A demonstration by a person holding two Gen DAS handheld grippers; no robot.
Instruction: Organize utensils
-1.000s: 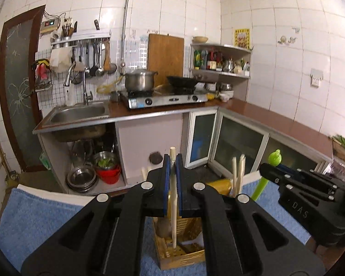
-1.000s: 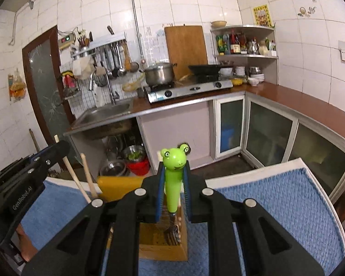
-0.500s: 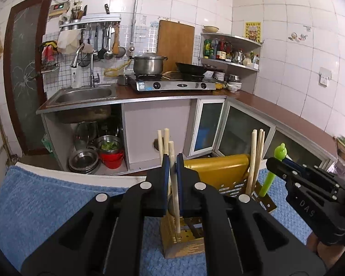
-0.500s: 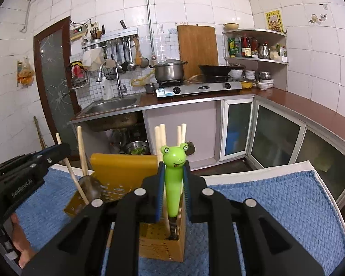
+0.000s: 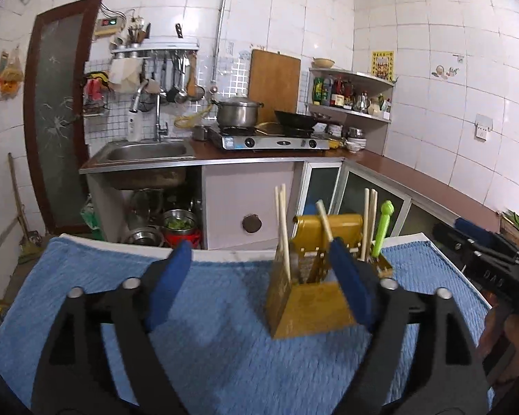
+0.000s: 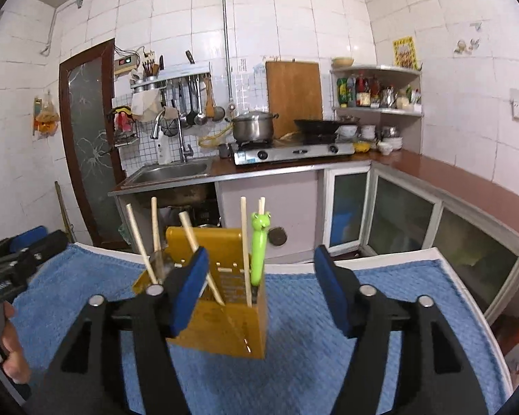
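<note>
1. While both tools hang over the blue towel [image 5: 204, 339], the left gripper [image 5: 259, 276] has just been opening; its jaws stand wide with nothing between the pads.
2. The right gripper [image 6: 263, 287] has also just been opening and grips nothing.
3. The wooden holder [image 6: 225, 325] stands upright on the towel, apart from both grippers.
4. Chopsticks [image 6: 246, 252] and the frog-handled fork [image 6: 258, 249] stand in its slots.
</note>
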